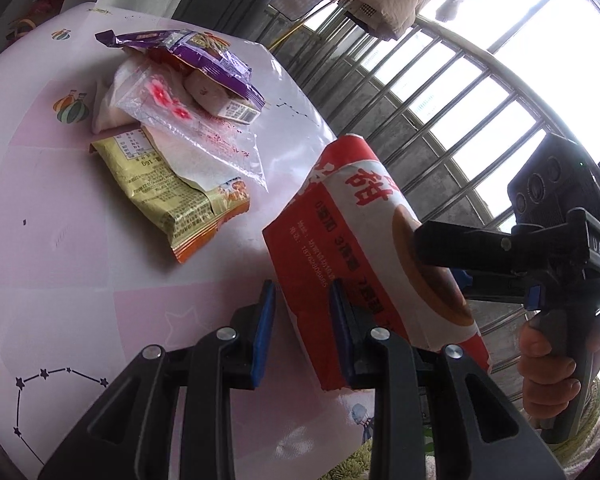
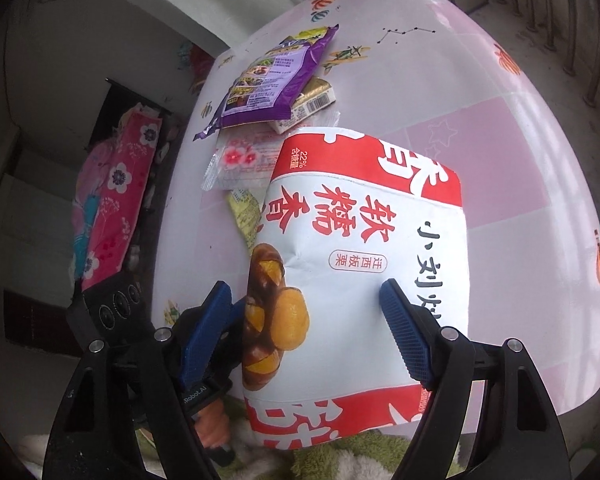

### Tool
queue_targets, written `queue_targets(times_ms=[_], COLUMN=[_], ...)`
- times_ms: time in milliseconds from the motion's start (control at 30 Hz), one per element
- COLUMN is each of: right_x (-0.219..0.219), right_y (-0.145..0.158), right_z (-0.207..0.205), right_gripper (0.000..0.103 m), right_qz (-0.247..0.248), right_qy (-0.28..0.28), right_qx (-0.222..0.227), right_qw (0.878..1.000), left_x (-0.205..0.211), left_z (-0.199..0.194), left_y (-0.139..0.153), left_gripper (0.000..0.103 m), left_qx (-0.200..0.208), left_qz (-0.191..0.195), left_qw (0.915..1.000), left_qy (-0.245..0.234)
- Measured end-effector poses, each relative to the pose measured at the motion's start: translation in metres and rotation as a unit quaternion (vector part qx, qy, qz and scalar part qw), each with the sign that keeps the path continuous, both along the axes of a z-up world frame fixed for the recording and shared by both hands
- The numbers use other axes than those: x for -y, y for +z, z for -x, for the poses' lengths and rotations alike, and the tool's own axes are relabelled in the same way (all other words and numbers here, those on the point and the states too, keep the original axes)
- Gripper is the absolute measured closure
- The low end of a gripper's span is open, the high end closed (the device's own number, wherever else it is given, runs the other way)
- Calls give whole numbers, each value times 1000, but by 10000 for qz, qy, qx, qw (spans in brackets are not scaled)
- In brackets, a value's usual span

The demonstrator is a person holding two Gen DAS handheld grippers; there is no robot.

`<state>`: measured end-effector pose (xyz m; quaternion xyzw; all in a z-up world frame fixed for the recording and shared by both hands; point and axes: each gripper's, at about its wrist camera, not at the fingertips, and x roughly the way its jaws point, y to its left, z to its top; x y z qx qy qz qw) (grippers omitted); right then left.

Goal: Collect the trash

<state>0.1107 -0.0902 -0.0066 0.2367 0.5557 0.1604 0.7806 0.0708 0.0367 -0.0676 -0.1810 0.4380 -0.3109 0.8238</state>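
Glossy plastic tablecloth [image 1: 60, 208], shiny foil purple wrapper [image 1: 204, 56], clear crinkled film bag [image 1: 204, 136], matt paper chestnut bag [image 2: 364, 248]

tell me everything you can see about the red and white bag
The bag is a glossy paper-like pouch, red bands at both ends, white middle with red and black Chinese print and a picture of chestnuts. It is creased and held tilted above the pink table, clear of the wrapper pile. The left gripper pinches its edge; the right gripper straddles its face with jaws spread, one finger lying against the chestnut picture.
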Motion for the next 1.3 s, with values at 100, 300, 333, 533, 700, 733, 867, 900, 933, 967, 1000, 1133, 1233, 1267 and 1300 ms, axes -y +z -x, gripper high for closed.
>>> queue_targets(times_ms=[100, 300, 333, 533, 700, 733, 867, 900, 933, 967, 1000, 1133, 1233, 1267, 1300], right_x=[3, 35, 38, 59, 69, 72, 80, 82, 84, 85, 87, 94, 97, 98, 99], right_y=[-4, 6, 5, 3, 4, 3, -1, -3, -4, -6, -7, -14, -17, -17, -17], right_z=[-2, 7, 7, 6, -3, -3, -12, -14, -15, -17, -18, -23, -23, -22, -21], right_gripper=[45, 65, 66, 68, 68, 68, 68, 68, 68, 68, 69, 73, 75, 75, 75], right_qz=[68, 69, 60, -144, 66, 101, 170, 167, 169, 167, 139, -54, -142, -177, -199], right_qy=[-38, -138, -155, -394, -623, -673, -885, -930, -957, -984, -1008, -1068, -1094, -1095, -1098], right_qx=[74, 507, 545, 657, 856, 891, 978, 987, 995, 1000, 998, 931, 909, 907, 904], right_qw=[9999, 9986, 9984, 9970, 9944, 9937, 9911, 9906, 9903, 9900, 9898, 9899, 9897, 9897, 9896], left_x=[5, 0, -3, -27, -39, -41, -40, -39, -38, -36, -35, -31, -36, -37, -38], left_z=[-5, -22, -25, -61, -105, -114, -141, -146, -149, -153, -155, -165, -171, -173, -173], left_y=[0, 16, 21, 49, 63, 62, 54, 51, 48, 46, 44, 37, 30, 29, 28], left_gripper=[77, 77, 77, 75, 62, 60, 59, 59, 59, 59, 59, 59, 60, 60, 61], left_qx=[17, 162, 214, 472, 391, 323, -83, -193, -280, -346, -401, -575, -725, -716, -687], left_qz=[-47, -59, -60, 5, 142, 142, 203, 251, 275, 305, 346, 427, 511, 538, 565], left_qw=[10000, 9998, 9997, 9967, 9922, 9911, 9895, 9891, 9885, 9876, 9866, 9800, 9717, 9697, 9677], left_qy=[-36, 27, 84, 667, 1175, 1281, 1429, 1435, 1462, 1501, 1541, 1854, 2189, 2273, 2359])
